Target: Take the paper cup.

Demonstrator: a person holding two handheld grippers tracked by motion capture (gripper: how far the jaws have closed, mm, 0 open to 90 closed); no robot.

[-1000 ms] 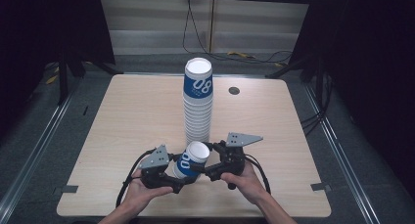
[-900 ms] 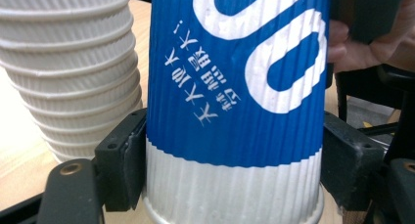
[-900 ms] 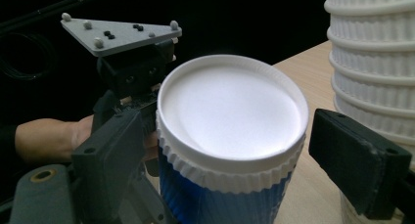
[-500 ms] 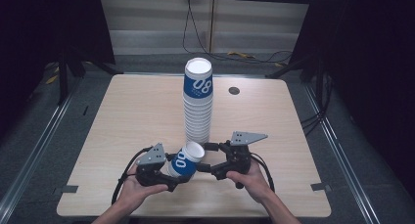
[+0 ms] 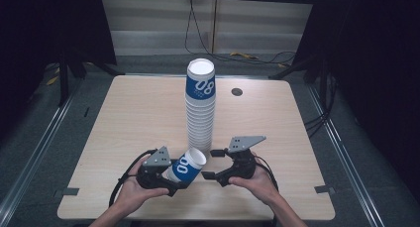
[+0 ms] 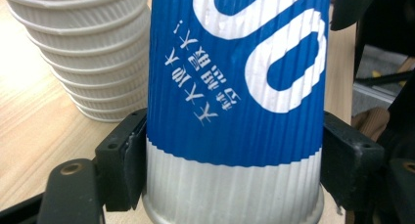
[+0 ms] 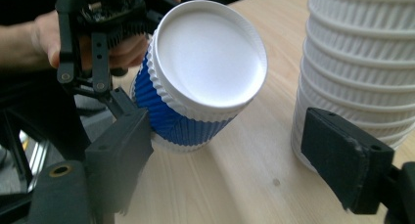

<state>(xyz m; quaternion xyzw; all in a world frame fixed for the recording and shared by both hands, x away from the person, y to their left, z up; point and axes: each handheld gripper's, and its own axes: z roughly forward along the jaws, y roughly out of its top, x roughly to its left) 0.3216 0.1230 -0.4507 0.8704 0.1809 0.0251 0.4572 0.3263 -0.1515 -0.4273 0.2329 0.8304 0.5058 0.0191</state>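
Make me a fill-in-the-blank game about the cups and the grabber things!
1. The left gripper is shut on one blue and white ____.
2. The right gripper has its jaws ____, holding nothing.
3. The tall stack of cups stands on the ____.

Missing words: cup; open; table

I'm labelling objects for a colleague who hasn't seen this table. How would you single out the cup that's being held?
Find the tall stack of cups mid-table. In front of it, near the table's front edge, the left gripper is clamped on a single blue-and-white ribbed cup. Unlike the upright stack, it is tilted and alone.
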